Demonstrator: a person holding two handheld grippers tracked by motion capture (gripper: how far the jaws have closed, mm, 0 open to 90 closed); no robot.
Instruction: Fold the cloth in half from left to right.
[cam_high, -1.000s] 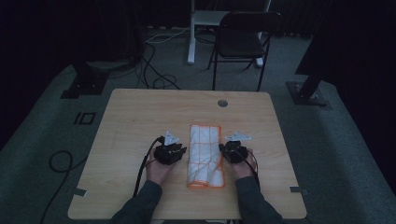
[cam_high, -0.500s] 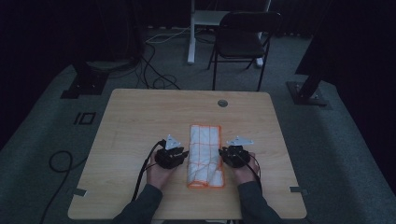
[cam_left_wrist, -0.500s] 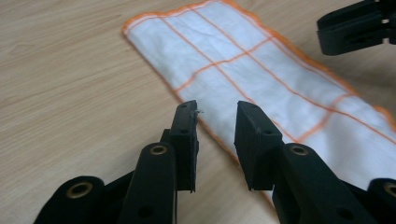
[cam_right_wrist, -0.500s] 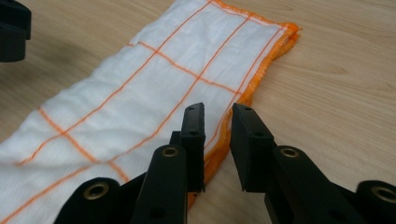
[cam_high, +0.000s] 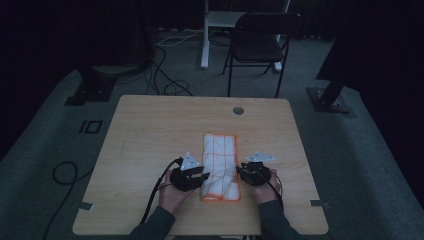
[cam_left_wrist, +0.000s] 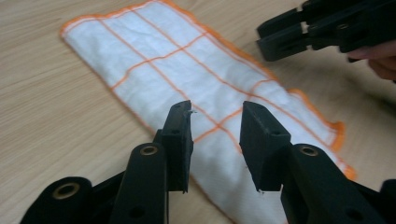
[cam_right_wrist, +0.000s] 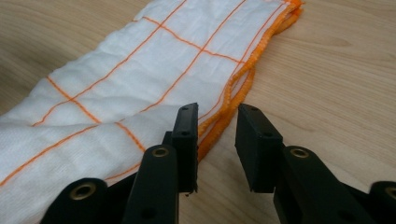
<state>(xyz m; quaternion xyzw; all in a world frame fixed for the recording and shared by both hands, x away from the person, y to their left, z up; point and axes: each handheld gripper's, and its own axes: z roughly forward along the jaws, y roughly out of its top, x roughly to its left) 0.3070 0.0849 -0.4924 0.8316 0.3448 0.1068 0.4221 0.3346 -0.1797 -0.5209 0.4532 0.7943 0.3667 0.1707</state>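
A white cloth (cam_high: 220, 165) with orange grid lines and orange hem lies folded into a long strip on the wooden table (cam_high: 150, 130). My left gripper (cam_high: 199, 178) sits at the strip's left edge near its front end, open, its jaws just above the cloth (cam_left_wrist: 187, 79). Opposite it, at the right edge, my right gripper (cam_high: 241, 172) is open too, its jaws straddling the layered orange hem (cam_right_wrist: 233, 100) of the cloth (cam_right_wrist: 140, 65). The left gripper view also shows the right gripper (cam_left_wrist: 275, 39) across the cloth. Nothing is held.
A round grommet hole (cam_high: 238, 110) lies near the table's far edge. A black folding chair (cam_high: 260, 40) and a white desk leg (cam_high: 205, 45) stand beyond the table. Cables (cam_high: 170, 85) trail over the floor at the left.
Both grippers have slid toward the person along the cloth's sides, from about mid-strip to near its front end. The cloth has stayed where it was.
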